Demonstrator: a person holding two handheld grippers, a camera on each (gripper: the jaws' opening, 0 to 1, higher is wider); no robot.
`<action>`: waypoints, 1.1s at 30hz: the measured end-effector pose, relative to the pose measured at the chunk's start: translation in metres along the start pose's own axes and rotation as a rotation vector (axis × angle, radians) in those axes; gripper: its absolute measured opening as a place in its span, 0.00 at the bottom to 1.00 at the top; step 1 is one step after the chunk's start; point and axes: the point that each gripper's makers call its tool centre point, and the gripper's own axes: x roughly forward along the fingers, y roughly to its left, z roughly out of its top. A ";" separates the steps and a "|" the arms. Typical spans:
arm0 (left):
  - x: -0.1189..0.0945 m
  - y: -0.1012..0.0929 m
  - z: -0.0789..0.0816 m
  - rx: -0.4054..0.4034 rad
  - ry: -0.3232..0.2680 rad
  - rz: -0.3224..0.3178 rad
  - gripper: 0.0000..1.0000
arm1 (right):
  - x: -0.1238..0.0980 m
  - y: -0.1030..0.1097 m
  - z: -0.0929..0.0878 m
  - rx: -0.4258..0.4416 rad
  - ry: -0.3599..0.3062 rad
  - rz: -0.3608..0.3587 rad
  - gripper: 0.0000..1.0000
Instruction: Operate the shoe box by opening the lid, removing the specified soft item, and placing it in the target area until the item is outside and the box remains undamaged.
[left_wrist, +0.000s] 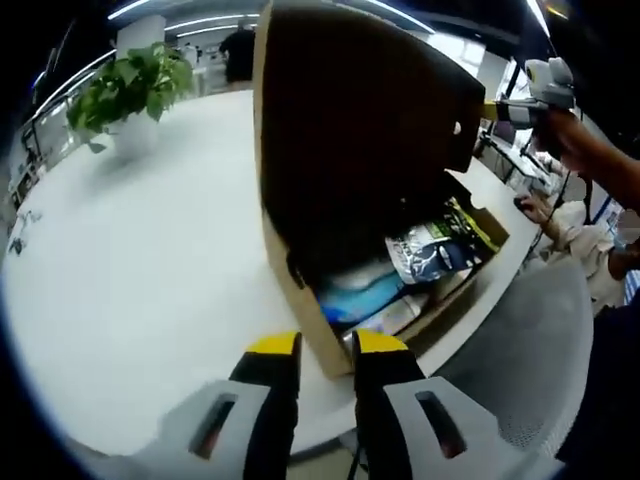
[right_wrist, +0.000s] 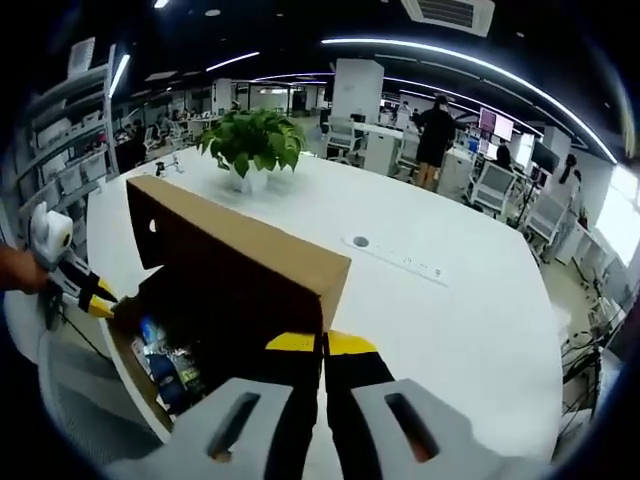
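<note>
Jaws of right gripper (right_wrist: 323, 345) pinch the stiff, light lid (right_wrist: 240, 265); left gripper (left_wrist: 327, 345) nearly closed, empty; soft item (left_wrist: 362, 293) will deform: grasp its middle

matt cardboard box (left_wrist: 350, 140) (seemingly plain), glossy packets (left_wrist: 432, 250)

shoe box (left_wrist: 300, 290): brown cardboard | lid (left_wrist: 350, 120) raised upright | packets inside (left_wrist: 430, 255) (1 blue)
</note>
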 end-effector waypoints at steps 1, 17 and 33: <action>0.000 0.000 0.000 0.000 0.002 -0.003 0.10 | 0.000 0.000 0.000 0.000 0.000 0.000 0.00; 0.005 -0.005 -0.001 0.036 0.027 -0.012 0.04 | 0.016 -0.009 0.006 0.002 -0.002 -0.001 0.00; 0.004 -0.005 -0.002 0.038 0.025 -0.018 0.04 | 0.053 -0.027 0.010 -0.024 0.036 0.011 0.00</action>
